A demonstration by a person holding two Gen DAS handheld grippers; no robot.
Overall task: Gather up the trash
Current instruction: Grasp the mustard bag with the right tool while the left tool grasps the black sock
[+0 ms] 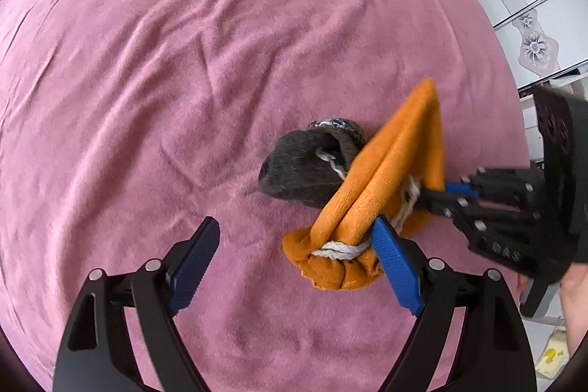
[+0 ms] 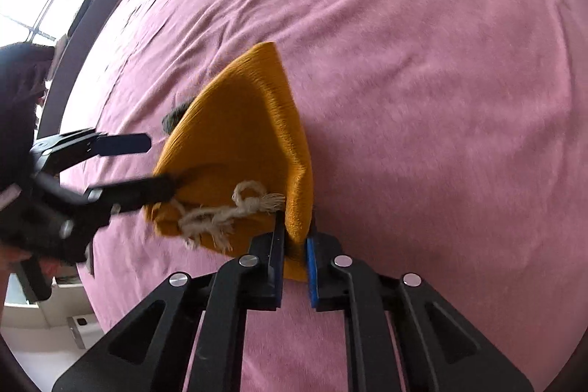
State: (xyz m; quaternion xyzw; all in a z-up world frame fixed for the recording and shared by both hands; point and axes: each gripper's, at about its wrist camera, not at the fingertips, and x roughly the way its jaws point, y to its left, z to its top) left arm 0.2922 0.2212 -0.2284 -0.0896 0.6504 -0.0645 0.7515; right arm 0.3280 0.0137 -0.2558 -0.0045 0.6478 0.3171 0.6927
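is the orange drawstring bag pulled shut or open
Shut, it seems: the white cord cinches the orange bag into gathers at its neck. Any remaining gap cannot be told. The right gripper pinches its edge.

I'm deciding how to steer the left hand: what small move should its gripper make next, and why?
Probably close the left gripper on the orange drawstring cloth bag. Its jaws stand wide open with one blue pad touching the bag's gathered neck, while the right gripper already pinches the bag's edge. The dark grey fuzzy item lies beside the bag on the pink bedspread.
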